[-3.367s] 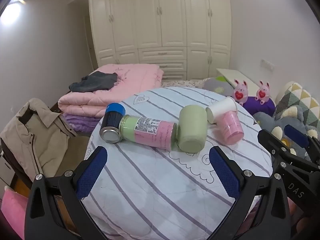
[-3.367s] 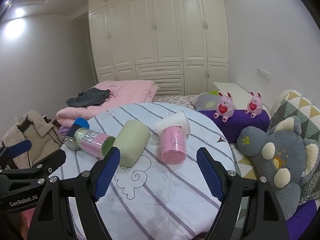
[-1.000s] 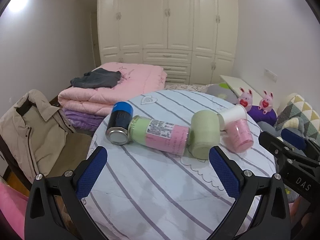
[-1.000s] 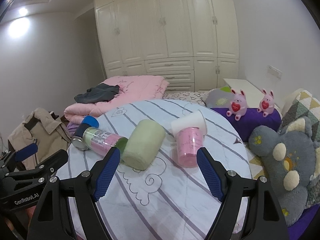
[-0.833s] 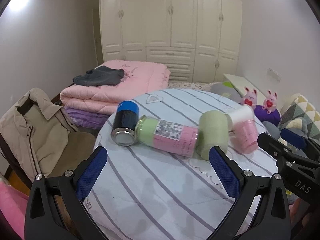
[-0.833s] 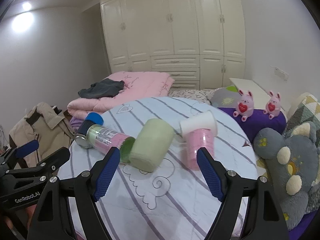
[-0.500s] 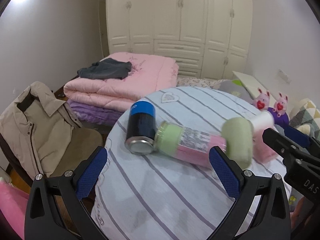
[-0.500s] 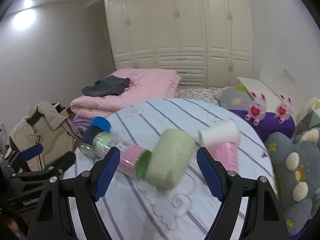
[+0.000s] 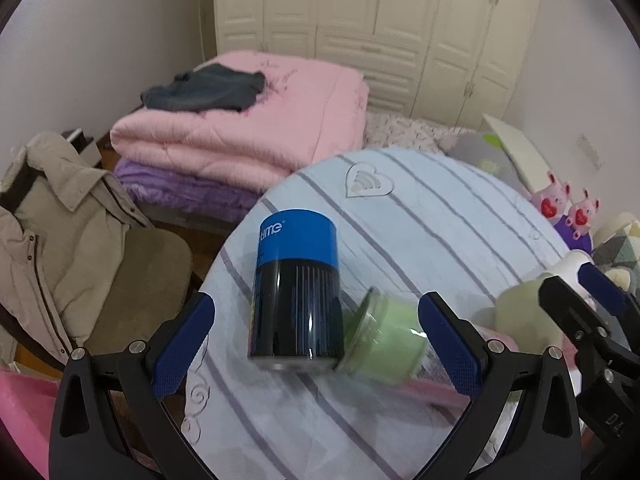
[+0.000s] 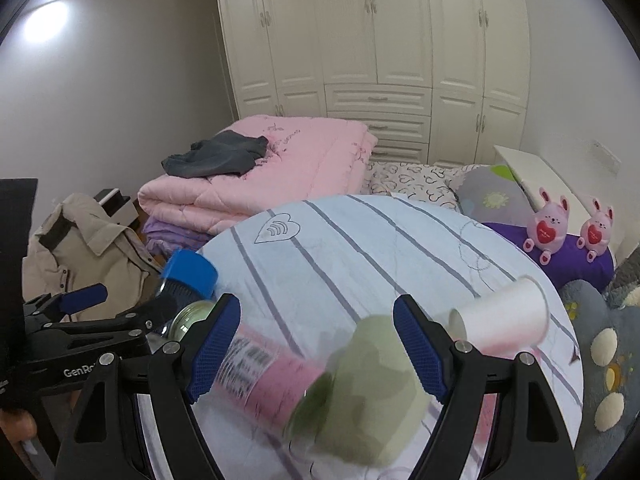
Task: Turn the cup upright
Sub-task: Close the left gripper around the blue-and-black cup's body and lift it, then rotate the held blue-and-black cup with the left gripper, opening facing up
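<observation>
A black cup with a blue band [image 9: 297,286] lies on its side on the round striped table [image 9: 420,216], between the open jaws of my left gripper [image 9: 316,340]. It also shows in the right wrist view [image 10: 188,280]. A green and pink bottle [image 9: 384,340] lies against it. A pale green cup [image 10: 372,392] lies on its side between the open jaws of my right gripper [image 10: 316,344], blurred. A white paper cup [image 10: 504,316] lies at the right, with a pink cup partly hidden behind it.
A beige jacket on a chair [image 9: 60,240] stands left of the table. Folded pink and purple quilts [image 10: 260,180] lie behind it. Plush toys [image 10: 568,232] and a grey bear [image 10: 612,360] sit at the right. White wardrobes fill the back wall.
Both grippers have moved forward and down toward the table. The black cup now lies between the left jaws and the green cup between the right jaws. The cups stay lying down.
</observation>
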Motion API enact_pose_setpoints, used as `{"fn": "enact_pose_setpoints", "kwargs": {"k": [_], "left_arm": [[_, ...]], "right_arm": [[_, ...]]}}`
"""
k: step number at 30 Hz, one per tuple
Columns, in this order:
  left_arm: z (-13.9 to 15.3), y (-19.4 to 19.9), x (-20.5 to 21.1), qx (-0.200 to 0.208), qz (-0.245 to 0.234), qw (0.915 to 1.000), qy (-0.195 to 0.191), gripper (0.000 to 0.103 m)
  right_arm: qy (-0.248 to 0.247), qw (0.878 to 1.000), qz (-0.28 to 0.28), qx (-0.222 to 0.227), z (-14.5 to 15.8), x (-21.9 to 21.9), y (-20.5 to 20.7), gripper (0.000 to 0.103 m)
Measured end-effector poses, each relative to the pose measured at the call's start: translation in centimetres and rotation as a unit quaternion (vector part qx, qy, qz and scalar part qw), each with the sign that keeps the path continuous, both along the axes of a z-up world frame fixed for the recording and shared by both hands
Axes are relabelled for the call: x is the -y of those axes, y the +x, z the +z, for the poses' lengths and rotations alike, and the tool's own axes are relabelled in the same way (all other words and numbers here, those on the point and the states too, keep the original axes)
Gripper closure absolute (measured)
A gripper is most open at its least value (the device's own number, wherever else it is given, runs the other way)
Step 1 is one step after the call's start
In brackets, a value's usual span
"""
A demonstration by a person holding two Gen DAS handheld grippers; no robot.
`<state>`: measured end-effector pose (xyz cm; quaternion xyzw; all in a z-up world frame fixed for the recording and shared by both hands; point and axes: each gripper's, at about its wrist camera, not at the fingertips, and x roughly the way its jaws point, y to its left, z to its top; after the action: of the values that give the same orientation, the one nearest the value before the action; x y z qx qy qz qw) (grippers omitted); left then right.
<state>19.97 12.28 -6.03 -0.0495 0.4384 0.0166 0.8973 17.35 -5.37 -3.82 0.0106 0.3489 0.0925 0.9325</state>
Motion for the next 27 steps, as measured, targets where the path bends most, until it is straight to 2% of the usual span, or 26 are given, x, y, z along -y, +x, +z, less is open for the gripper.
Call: {"fn": "enact_pose_setpoints", "kwargs": {"k": [4,11,14,17,19,21,27], "left_arm": [[-1.7,2.4,-0.6,-0.044,0.012,0.999,-0.007,0.0],[-3.6,4.7,-0.8,-0.075,0.019,0.997,0.0,0.0],[-4.7,5.8,-0.3,-0.098,0.013,0.9951,-0.001,0.006],[-5.1,6.2,0.3,-0.105,0.005,0.9944,0.002,0.016],[-5.1,6.4,0.7,-0.103,0.001,0.9946,0.013,0.028],[-5.2,6.4,1.1,-0.102,-0.001,0.9943,0.029,0.035],[-4.6,6.2,0.6,-0.085,0.009,0.9957,0.035,0.035]], "right_arm": [[-0.003,1.0,0.0,-0.007,-0.6,-0.2,1.4,0.023],[0.008,0.999,-0.009,-0.037,-2.3,0.4,2.8,0.023],[0.005,0.999,-0.008,-0.042,-2.5,0.2,2.9,0.023],[0.005,0.999,-0.005,-0.039,-2.3,0.0,2.9,0.023],[0.006,0.999,-0.006,-0.038,-2.4,0.1,2.9,0.023],[0.006,0.999,-0.009,-0.035,-2.5,0.3,2.9,0.023],[0.017,0.999,-0.01,-0.034,-2.3,0.7,2.8,0.023]]}}
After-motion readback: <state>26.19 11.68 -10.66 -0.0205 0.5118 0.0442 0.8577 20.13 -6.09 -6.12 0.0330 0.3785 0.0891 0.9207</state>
